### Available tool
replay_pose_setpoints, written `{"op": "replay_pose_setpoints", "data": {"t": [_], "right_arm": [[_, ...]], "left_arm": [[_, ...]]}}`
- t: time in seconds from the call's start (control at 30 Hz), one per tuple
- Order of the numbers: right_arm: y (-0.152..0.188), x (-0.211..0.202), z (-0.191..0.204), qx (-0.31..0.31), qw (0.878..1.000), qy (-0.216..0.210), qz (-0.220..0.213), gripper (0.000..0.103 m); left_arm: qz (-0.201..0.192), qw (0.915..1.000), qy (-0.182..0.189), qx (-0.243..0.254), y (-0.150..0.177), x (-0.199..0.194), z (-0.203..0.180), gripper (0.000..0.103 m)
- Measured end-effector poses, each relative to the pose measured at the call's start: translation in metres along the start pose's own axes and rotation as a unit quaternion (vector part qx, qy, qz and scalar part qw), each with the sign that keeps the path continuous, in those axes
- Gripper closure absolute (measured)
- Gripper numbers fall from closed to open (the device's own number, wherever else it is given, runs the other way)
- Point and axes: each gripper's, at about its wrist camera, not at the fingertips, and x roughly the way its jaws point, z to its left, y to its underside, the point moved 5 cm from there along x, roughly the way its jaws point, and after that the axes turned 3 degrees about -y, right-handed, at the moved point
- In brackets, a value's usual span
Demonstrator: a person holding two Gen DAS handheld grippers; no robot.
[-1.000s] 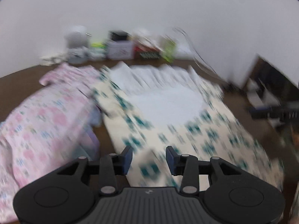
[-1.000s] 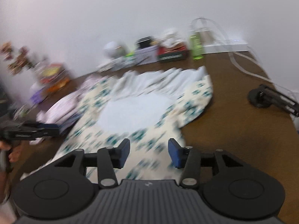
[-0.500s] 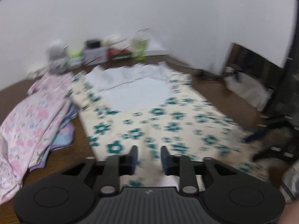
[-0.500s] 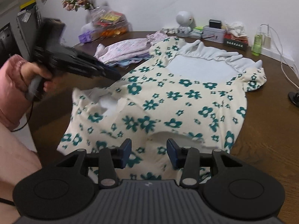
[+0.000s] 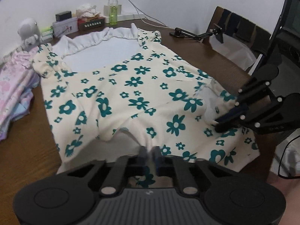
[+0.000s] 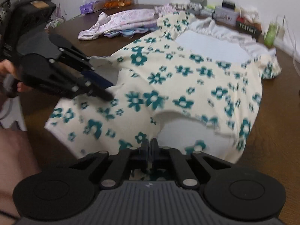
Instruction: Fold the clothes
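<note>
A cream garment with teal flowers (image 5: 135, 86) and a white ruffled collar (image 5: 97, 37) lies spread on the brown table (image 5: 28, 159). My left gripper (image 5: 150, 152) is shut on the garment's near hem, and the cloth puckers up around its tips. In the right wrist view the same left gripper (image 6: 107, 94) pinches the garment's left edge. My right gripper (image 6: 151, 144) is shut on the near edge of the garment (image 6: 187, 78), lifting a small fold. Seen from the left wrist, the right gripper (image 5: 218, 124) bites the cloth's right side.
A pile of pink floral clothes (image 5: 15, 86) lies left of the garment. Tins, a tissue box, a green bottle (image 5: 113, 15) and a white figure (image 5: 29, 30) line the back wall. A black phone-holder arm (image 5: 196, 33) and a chair (image 5: 240, 30) stand at the right.
Both grippers were open above the garment a second ago. They have dropped to its near edge and shut on the cloth, which now bunches at each grip.
</note>
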Motion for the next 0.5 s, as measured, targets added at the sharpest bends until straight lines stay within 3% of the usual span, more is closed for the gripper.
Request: {"op": "replay_pose_setpoints", "data": {"t": [0.17, 0.27, 0.37, 0.43, 0.5], "right_arm": [[0.009, -0.012, -0.006, 0.02, 1.0, -0.012, 0.006, 0.099], [-0.003, -0.029, -0.016, 0.066, 0.996, -0.035, -0.049, 0.093], [-0.023, -0.036, -0.022, 0.08, 0.99, -0.032, -0.11, 0.083], [-0.037, -0.022, -0.02, 0.072, 0.99, -0.02, -0.117, 0.083], [-0.046, -0.002, -0.015, 0.062, 0.992, -0.023, -0.11, 0.083]], "left_arm": [[-0.019, 0.9988, 0.044, -0.006, 0.0, -0.013, -0.003, 0.092], [-0.055, 0.9967, 0.05, -0.031, -0.007, -0.032, 0.009, 0.09], [-0.092, 0.9945, 0.003, -0.049, -0.022, -0.046, 0.029, 0.09], [-0.094, 0.9937, -0.038, -0.049, -0.028, -0.043, 0.041, 0.092], [-0.075, 0.9953, -0.045, -0.04, -0.028, -0.031, 0.046, 0.093]]}}
